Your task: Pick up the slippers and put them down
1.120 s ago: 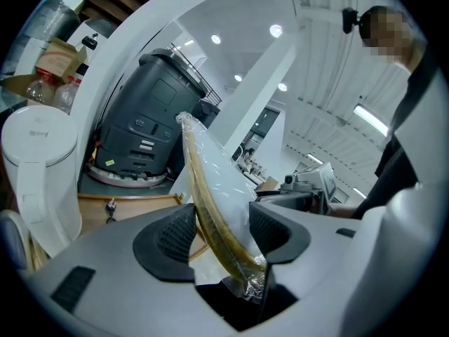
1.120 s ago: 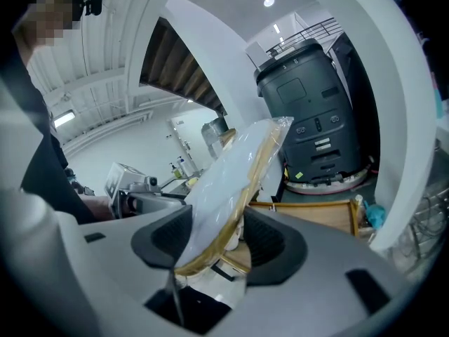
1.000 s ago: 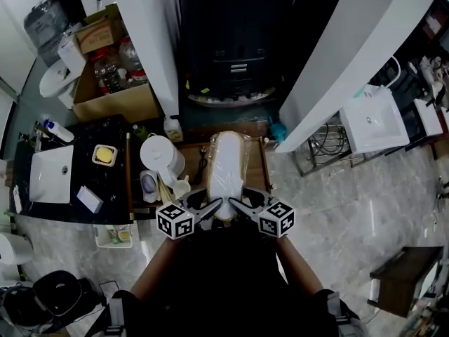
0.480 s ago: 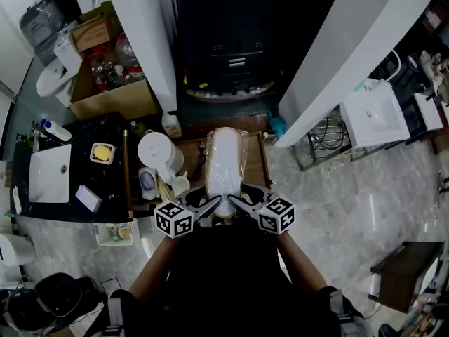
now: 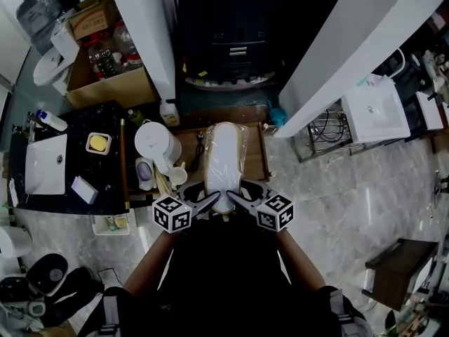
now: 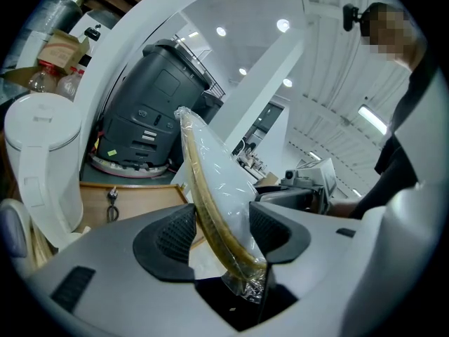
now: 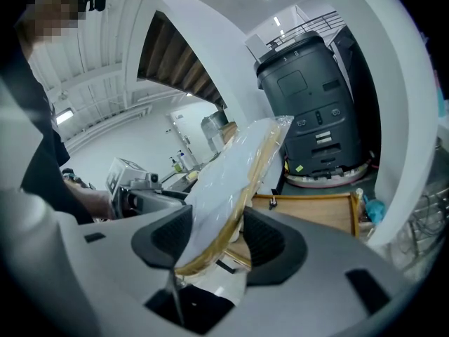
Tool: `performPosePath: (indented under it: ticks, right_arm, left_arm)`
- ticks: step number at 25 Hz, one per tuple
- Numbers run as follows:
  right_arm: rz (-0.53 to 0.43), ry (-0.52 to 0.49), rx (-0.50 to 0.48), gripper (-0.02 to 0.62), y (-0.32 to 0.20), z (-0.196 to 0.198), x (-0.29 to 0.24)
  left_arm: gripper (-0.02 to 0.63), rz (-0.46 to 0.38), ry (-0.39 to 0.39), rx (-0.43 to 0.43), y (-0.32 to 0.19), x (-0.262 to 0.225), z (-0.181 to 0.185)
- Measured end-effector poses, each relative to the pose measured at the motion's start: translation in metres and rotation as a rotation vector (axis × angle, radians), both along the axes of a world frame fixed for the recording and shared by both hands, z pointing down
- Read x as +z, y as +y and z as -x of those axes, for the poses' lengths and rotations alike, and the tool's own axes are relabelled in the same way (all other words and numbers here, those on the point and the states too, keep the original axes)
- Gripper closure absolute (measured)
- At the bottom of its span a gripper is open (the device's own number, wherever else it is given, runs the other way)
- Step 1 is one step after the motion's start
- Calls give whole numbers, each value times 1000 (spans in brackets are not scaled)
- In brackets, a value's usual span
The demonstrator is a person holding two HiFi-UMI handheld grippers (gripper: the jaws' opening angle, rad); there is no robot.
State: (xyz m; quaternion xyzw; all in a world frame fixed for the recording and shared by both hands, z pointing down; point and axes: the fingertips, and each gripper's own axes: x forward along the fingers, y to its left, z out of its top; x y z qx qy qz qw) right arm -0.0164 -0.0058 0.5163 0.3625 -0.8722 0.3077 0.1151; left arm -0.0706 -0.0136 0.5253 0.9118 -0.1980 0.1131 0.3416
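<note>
Fingers of my left gripper and right gripper clamped on the near end of the plastic-wrapped slippers, raised above a rimmed wooden tray, white kettle beside its left edge, yellow label beyond unreadable

The head camera looks steeply down from well above the wooden desk, while one camera sits close behind the fingers of the left gripper and one behind the right gripper, each facing forward along them, and all three share the wrapped slippers and dark machine.
</note>
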Motion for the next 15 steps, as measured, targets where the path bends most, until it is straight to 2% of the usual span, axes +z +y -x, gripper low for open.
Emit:
performPosePath:
  ticks: [10, 15]
  right_arm:
    - [57, -10, -23, 364, -7, -12, 17]
    - [73, -9, -52, 364, -17, -19, 24]
  left_arm:
    - [364, 56, -38, 8, -5, 15, -11]
    - [364, 83, -34, -17, -13, 23, -19]
